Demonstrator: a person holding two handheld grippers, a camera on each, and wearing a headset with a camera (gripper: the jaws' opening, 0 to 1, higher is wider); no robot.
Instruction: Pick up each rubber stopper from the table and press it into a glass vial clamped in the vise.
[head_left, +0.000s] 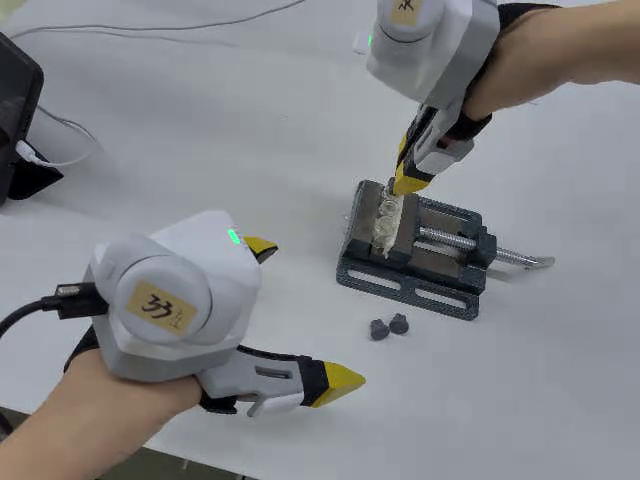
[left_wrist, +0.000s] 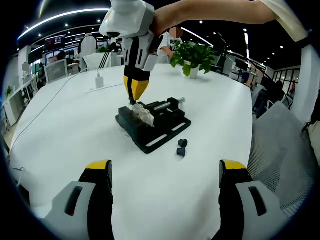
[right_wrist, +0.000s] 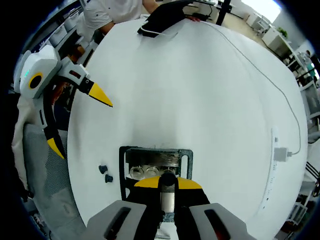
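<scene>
The right gripper (head_left: 407, 182) points down over the vials (head_left: 388, 222) in the vise (head_left: 440, 270), its jaws pinched on a dark stopper (right_wrist: 167, 177). The left gripper (head_left: 302, 312) hovers wide open and holds nothing. Two loose stoppers (head_left: 379, 328) lie just beside the vise on a round white table (head_left: 200, 130). A cable (right_wrist: 260, 65) crosses the table, and a plant (left_wrist: 192, 54) stands at its far edge.

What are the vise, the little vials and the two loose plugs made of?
The vise looks like metal: matte dark-grey body, shiny bare screw. The vials are clear and glinting, probably glass. The stoppers are dull dark grey, probably rubber.
</scene>
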